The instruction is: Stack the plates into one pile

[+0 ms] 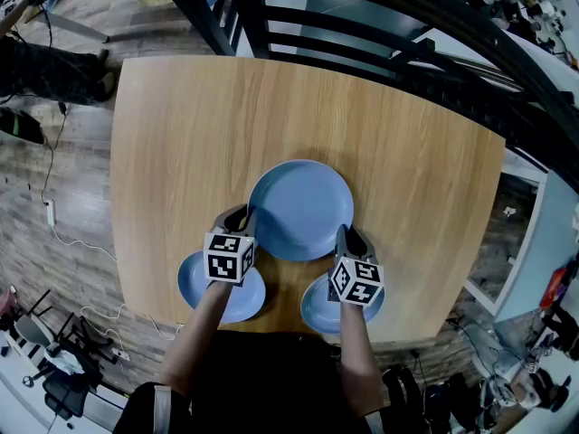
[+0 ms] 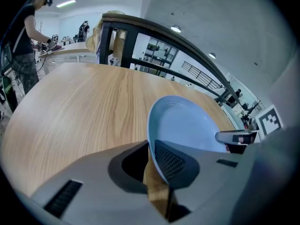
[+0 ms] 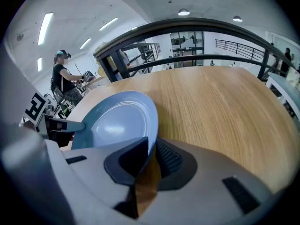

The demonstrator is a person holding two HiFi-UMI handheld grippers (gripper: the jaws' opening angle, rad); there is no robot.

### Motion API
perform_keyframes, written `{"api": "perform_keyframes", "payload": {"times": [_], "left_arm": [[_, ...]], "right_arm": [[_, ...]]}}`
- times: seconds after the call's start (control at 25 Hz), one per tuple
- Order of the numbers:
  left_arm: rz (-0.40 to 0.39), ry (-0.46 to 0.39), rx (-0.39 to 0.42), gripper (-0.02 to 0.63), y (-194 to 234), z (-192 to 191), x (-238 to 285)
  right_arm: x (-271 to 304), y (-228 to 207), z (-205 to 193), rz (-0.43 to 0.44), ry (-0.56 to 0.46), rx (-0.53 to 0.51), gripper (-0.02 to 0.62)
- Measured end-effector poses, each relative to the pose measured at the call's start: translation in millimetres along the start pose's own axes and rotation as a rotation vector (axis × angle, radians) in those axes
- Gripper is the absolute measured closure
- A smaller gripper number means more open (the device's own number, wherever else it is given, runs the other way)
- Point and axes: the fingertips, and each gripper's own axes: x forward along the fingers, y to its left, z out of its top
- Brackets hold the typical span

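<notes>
A large blue plate (image 1: 300,208) lies in the middle of the wooden table (image 1: 226,107). My left gripper (image 1: 242,219) is shut on its near-left rim, and my right gripper (image 1: 349,239) is shut on its near-right rim. In the left gripper view the plate (image 2: 187,125) has its rim wedged between the jaws of the left gripper (image 2: 152,161). The right gripper view shows the plate (image 3: 117,121) the same way in the right gripper (image 3: 152,156). Two small blue plates sit near the front edge, one (image 1: 194,283) under my left hand, the other (image 1: 317,313) under my right. Whether the large plate is off the table I cannot tell.
A dark metal railing (image 1: 362,34) curves past the table's far edge. A person (image 3: 63,74) stands at a bench well beyond the table. Cables (image 1: 54,220) lie on the wooden floor to the left. The table's front edge runs just below the small plates.
</notes>
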Motion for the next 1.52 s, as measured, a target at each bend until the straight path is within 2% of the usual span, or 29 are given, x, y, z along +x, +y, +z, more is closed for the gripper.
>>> {"api": "perform_keyframes", "payload": {"times": [0.88, 1.52], "left_arm": [[-0.016, -0.006, 0.008, 0.548, -12.1, -2.3, -12.3], [-0.021, -0.047, 0.009, 0.548, -22.3, -16.3, -53.5]], "right_arm": [[-16.0, -2.7, 2.2, -0.008, -0.004, 0.000, 0.532], [-54.2, 10.9, -8.7, 0.006, -0.037, 0.001, 0.534]]}}
